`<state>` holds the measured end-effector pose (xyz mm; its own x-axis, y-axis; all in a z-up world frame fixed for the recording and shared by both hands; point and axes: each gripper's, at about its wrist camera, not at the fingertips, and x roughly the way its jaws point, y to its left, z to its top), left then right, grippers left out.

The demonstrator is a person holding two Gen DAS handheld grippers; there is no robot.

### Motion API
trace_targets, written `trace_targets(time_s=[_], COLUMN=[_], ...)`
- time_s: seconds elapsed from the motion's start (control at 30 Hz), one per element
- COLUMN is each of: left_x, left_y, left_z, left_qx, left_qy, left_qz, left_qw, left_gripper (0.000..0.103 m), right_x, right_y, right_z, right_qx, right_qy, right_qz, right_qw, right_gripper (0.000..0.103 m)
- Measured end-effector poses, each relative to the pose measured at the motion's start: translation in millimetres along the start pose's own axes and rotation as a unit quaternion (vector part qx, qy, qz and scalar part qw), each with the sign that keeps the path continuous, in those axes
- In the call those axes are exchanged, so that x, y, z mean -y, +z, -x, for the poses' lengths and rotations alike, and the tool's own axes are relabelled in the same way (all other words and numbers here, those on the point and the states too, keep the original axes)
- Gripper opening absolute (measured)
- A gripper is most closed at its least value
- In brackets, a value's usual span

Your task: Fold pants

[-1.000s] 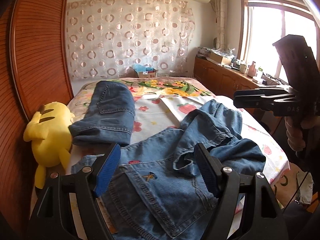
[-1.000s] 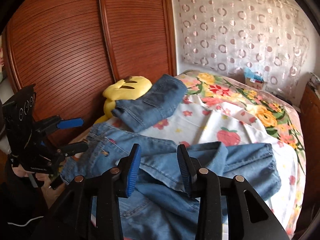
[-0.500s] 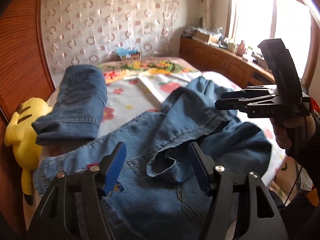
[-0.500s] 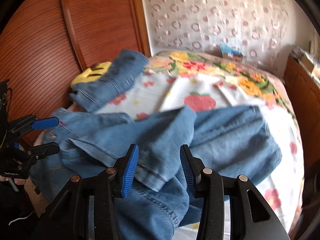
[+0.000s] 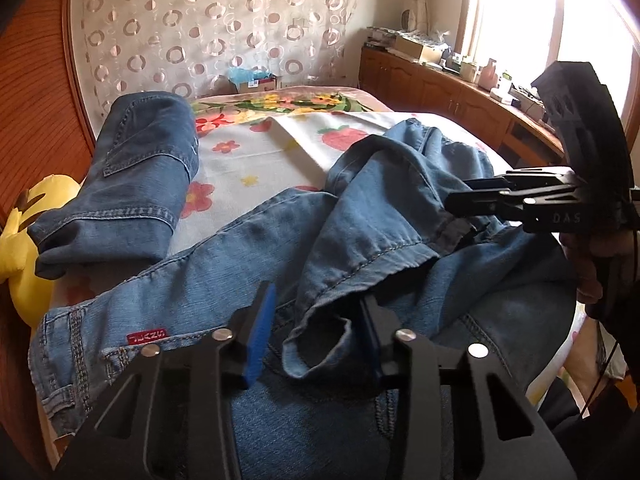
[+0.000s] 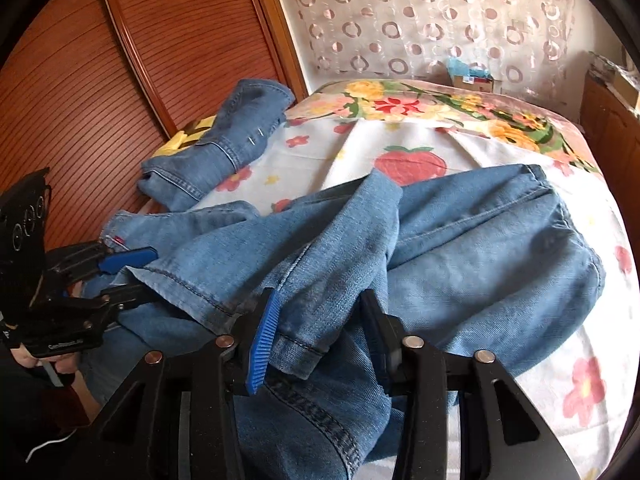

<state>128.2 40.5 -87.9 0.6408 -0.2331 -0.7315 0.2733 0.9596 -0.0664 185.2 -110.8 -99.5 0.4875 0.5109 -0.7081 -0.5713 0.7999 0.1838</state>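
Observation:
A pair of light blue jeans [image 5: 248,256] lies rumpled on the bed, with a leg hem [image 5: 372,260] folded back over the waist end; they also show in the right wrist view [image 6: 480,264]. My left gripper [image 5: 316,332] is open, its jaws on either side of a corner of that hem. My right gripper [image 6: 316,328] is open, its jaws on either side of the hem's other corner [image 6: 296,348]. Each gripper shows in the other's view: the right one [image 5: 452,202] at the right, the left one [image 6: 132,276] at the left.
A second, darker pair of jeans [image 5: 132,176] lies folded at the far left of the bed, against a yellow plush toy [image 5: 24,240]. The bed has a floral sheet [image 5: 280,140]. A wooden headboard [image 6: 80,80] stands at the left, cabinets [image 5: 440,92] at the right.
Both grippers have moved down and forward onto the jeans. The leg hem now lies between the jaws of each gripper. The jaws have stayed open.

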Motion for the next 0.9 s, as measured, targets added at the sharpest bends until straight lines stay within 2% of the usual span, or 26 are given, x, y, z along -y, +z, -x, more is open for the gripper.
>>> trace_targets(time_s=[0.03, 0.1, 0.2, 0.37, 0.47, 0.53, 0.6, 0.73, 0.9], left_x=[1, 2, 2, 0, 1, 2, 5, 12, 11], left_y=[0, 0, 0, 0, -1, -1, -1, -6, -21], left_z=[0, -1, -1, -1, 0, 4, 11, 39, 97], left_qx=[0.0, -0.001, -0.001, 0.0, 0.001, 0.01, 0.018, 0.044, 0.085], left_qy=[0.0, 0.0, -0.001, -0.002, -0.011, -0.013, -0.022, -0.027, -0.029], left_qz=[-0.001, -0.004, -0.004, -0.003, -0.003, -0.003, -0.004, -0.007, -0.001], left_qw=[1.0, 1.0, 1.0, 1.0, 0.9999, 0.9999, 0.9996, 0.9986, 0.9959], left_gripper=[0.037, 0.036, 0.036, 0.036, 0.028, 0.011, 0.009, 0.007, 0.007], right_x=[6, 6, 10, 10, 10, 9, 7, -8, -43], right_y=[-1, 0, -4, -4, -3, -1, 5, 22, 44], right_z=[0, -3, 6, 16, 22, 27, 33, 45, 61], right_qx=[0.0, 0.0, 0.007, 0.029, 0.049, 0.064, 0.078, 0.101, 0.13], right_qy=[0.002, 0.004, 0.009, 0.016, 0.017, 0.018, 0.02, 0.026, 0.044], right_qz=[0.002, 0.008, 0.014, 0.015, 0.014, 0.014, 0.015, 0.032, 0.07], right_qw=[1.0, 1.0, 1.0, 0.999, 0.999, 0.998, 0.997, 0.994, 0.988], right_gripper=[0.028, 0.014, 0.008, 0.006, 0.006, 0.005, 0.005, 0.005, 0.004])
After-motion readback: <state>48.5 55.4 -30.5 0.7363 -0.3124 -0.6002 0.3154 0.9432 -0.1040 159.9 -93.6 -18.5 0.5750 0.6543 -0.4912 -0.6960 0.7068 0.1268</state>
